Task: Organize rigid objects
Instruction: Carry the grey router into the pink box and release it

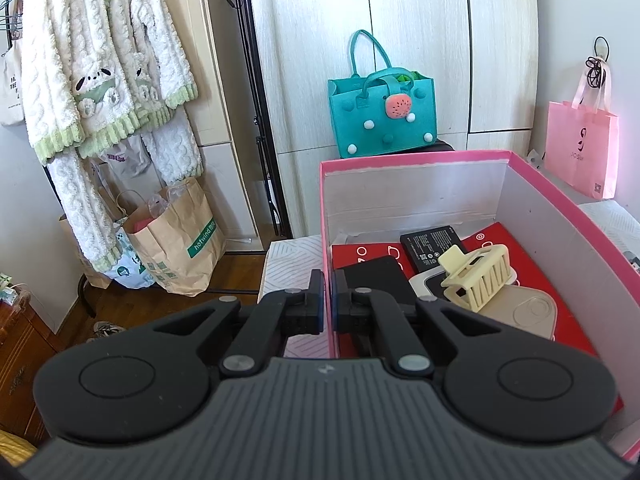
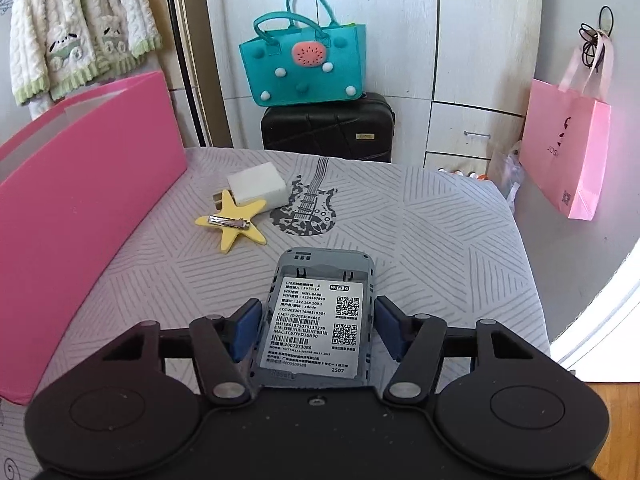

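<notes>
Between my right gripper's [image 2: 316,330] parted jaws lies the router [image 2: 316,320] on the bed, box [image 2: 92,216] at nine o'clock; uneven closing could skid it. Left gripper [image 1: 327,300], jaws together, pinches the box wall.

Left gripper [image 1: 327,300]: matte black plastic, two round side housings with circular inset lines, ribbed grey centre plate, angled linkage arms, silver rivet pivots, thin blue pad edges. Right gripper [image 2: 314,326]: same black build, silver pivots, broad blue finger pads [image 2: 244,326], small screw in centre plate.
</notes>
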Demonstrator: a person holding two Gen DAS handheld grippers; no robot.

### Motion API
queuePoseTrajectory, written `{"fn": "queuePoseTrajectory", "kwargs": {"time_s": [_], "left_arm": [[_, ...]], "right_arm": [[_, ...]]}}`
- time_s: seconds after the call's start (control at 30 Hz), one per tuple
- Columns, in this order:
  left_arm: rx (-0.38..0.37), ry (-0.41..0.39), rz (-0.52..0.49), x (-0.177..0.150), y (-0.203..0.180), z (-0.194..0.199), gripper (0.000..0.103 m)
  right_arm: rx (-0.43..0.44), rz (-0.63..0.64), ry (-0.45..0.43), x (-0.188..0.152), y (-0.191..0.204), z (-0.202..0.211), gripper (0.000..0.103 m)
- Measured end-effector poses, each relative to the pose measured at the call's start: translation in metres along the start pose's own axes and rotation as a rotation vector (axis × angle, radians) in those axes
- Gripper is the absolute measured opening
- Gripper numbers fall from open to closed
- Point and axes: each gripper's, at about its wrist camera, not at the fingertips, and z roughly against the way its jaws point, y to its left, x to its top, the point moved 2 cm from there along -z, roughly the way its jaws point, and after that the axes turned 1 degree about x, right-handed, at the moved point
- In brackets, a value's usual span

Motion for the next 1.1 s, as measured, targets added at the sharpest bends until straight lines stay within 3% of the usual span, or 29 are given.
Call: {"fn": "queuePoseTrajectory", "kwargs": {"time_s": [0.37, 0.5, 0.57, 0.67, 0.77, 0.9, 1.1], "left_arm": [[-0.002, -0.004, 0.002, 0.0, -0.001, 0.0, 0.003], [-0.004, -0.007, 0.003, 0.0, -0.001, 0.0, 0.003], [-0.005, -0.011, 0.004, 0.001, -0.002, 0.0, 0.003], [-0.005, -0.011, 0.004, 0.0, -0.002, 0.0, 0.003], [-0.004, -0.011, 0.005, 0.001, -0.003, -0.001, 0.004], [-0.004, -0.011, 0.002, 0.0, -0.002, 0.0, 0.004], [-0.011, -0.015, 0.005, 0.0, -0.002, 0.0, 0.003]], "right_arm": [[0.045, 0.028, -0.06, 0.009, 0.019, 0.03, 0.066], [0.137, 0.052, -0.131, 0.027, 0.038, 0.058, 0.066], [0.199, 0.13, -0.181, 0.038, 0.06, 0.078, 0.066], [0.364, 0.234, -0.205, 0.055, 0.095, 0.098, 0.066], [0.522, 0.32, -0.167, 0.069, 0.13, 0.1, 0.066], [0.69, 0.388, -0.031, 0.078, 0.171, 0.079, 0.066], [0.769, 0.452, 0.129, 0.076, 0.202, 0.037, 0.066]]}}
